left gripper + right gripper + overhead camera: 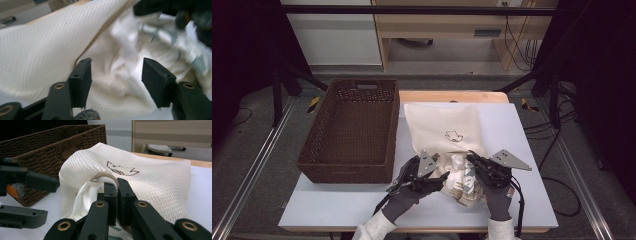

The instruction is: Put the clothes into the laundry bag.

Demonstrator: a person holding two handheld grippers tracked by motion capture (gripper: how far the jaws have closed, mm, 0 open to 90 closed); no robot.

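Observation:
A white mesh laundry bag (444,125) with a small dark line drawing lies on the white table, its mouth toward me. A crumpled white garment (462,181) with grey-green print sits in and spills from that mouth. My right gripper (116,186) is shut on the bag's beige zip edge (103,175) and holds it raised; in the high view this gripper (473,159) is at the right of the mouth. My left gripper (116,72) is open, its jaws on either side of a fold of the garment (120,50) without touching it. It lies at the left of the mouth (439,174).
A brown wicker basket (352,125) stands on the table's left half, its near corner close to my left hand. The table (522,165) has bare surface right of the bag. A wooden desk (437,30) stands beyond on the floor.

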